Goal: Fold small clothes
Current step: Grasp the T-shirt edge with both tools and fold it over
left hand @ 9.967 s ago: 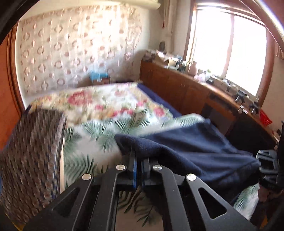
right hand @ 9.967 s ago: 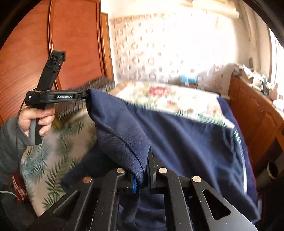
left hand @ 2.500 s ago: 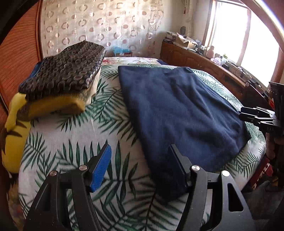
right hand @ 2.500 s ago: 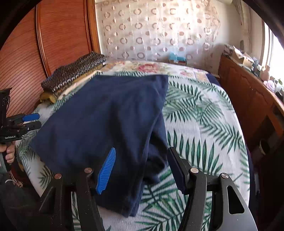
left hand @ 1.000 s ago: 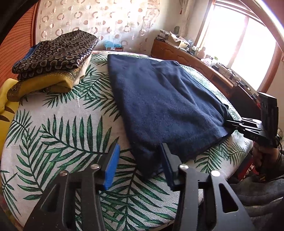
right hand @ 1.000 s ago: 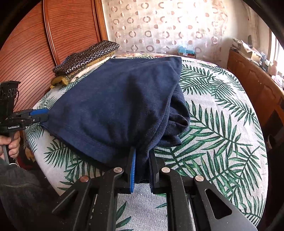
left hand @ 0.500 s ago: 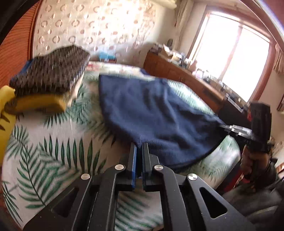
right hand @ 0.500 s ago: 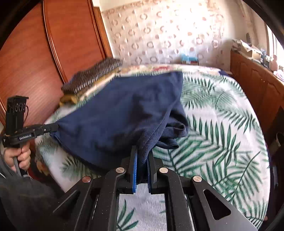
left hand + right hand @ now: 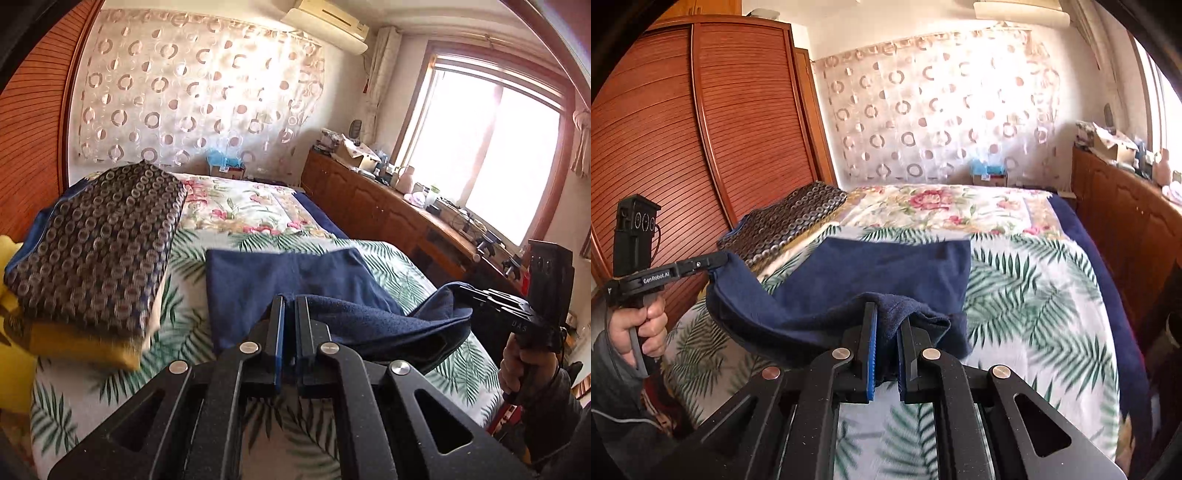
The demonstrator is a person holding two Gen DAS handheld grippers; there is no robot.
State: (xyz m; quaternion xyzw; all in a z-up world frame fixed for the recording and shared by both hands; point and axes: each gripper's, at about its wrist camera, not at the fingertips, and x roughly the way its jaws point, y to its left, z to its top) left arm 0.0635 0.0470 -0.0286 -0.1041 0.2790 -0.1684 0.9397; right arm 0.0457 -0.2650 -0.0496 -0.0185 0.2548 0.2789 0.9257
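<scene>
Closest to the lens in the left wrist view, the left gripper (image 9: pixel 290 306) sits bottom centre with its jaws pressed together, pinching a near corner of the navy garment (image 9: pixel 295 273). In the right wrist view the right gripper (image 9: pixel 886 325) is doing the same at the bottom centre, with a thicker wad of the navy fleece bunched between its pads. Between the two corners the cloth hangs in a slack curve off the bed (image 9: pixel 1034 295), while its far half lies flat on the palm-leaf cover mid frame. My guess is it's soft, floppy and light-ish, fuzzy enough not to slip out of the pads, but with zero stiffness, so it'll droop and bunch wherever it isn't held. Corners or the hem edge look like the right places to grab, keeping the edge stretched so the fold lands straight. Further back on the left there's a stack of folded clothes (image 9: pixel 96 236), patterned piece on top of a yellow one. Beyond that a wooden sideboard (image 9: pixel 388 210) runs along the right under the window, and a circle-print curtain (image 9: pixel 184 103) fills the back wall.
</scene>
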